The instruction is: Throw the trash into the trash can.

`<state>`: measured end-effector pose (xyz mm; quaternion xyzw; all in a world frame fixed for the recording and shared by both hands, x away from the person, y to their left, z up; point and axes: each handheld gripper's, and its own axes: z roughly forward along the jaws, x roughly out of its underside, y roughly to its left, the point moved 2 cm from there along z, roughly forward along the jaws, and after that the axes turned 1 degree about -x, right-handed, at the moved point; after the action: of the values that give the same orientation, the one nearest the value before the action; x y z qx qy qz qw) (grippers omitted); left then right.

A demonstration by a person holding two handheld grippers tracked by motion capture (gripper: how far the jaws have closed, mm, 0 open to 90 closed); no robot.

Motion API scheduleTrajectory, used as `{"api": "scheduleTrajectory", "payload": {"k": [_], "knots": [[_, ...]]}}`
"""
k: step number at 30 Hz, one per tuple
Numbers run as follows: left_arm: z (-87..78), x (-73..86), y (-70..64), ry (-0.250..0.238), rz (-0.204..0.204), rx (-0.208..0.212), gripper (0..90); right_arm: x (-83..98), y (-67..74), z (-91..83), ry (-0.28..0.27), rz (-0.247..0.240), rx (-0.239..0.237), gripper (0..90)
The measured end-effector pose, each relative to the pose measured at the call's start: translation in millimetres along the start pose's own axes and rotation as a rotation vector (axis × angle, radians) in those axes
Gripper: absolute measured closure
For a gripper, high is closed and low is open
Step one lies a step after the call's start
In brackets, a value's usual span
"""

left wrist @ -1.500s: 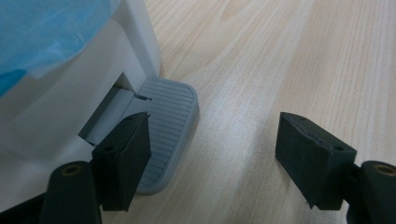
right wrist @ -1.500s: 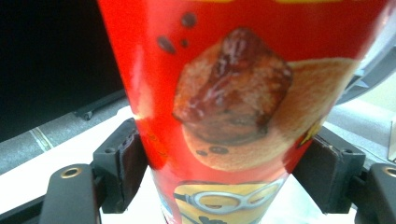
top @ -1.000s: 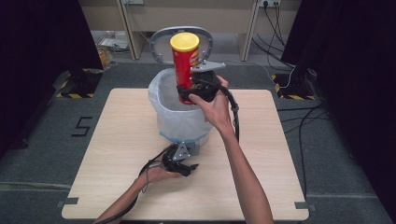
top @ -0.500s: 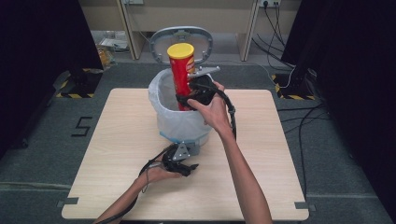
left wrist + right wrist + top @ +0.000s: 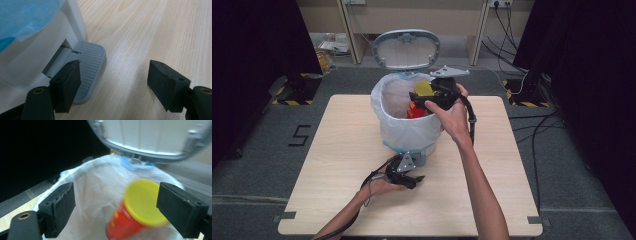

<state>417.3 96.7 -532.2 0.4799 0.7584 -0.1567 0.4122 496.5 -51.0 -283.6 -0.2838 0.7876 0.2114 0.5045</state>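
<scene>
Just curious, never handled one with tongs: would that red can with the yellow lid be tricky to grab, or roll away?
The red can looks stiff and smooth, so probably slippery. Being round, it would likely roll on its side. It lies tilted inside the lined bin.

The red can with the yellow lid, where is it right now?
The red can sits inside the bag-lined bin at the table's far middle, tilted, just below the right gripper, whose open jaws no longer touch it; the bin's lid stands open behind.
</scene>
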Motion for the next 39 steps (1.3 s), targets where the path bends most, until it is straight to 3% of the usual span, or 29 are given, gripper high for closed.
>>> {"api": "scheduleTrajectory", "payload": {"k": [21, 29, 39], "knots": [[0.0, -0.1, -0.2, 0.001, -0.001, -0.001, 26.1, 32.3, -51.1, -57.4, -0.047, 0.038, 0.108, 18.5], [0.2, 0.0, -0.3, -0.002, -0.001, 0.000, 26.2, 51.5, -62.0, -73.8, -0.021, 0.025, 0.160, 18.5], [0.2, 0.0, -0.3, -0.001, -0.001, 0.000, 26.2, 78.9, -67.7, -86.6, -0.001, 0.022, 0.182, 18.3]]}}
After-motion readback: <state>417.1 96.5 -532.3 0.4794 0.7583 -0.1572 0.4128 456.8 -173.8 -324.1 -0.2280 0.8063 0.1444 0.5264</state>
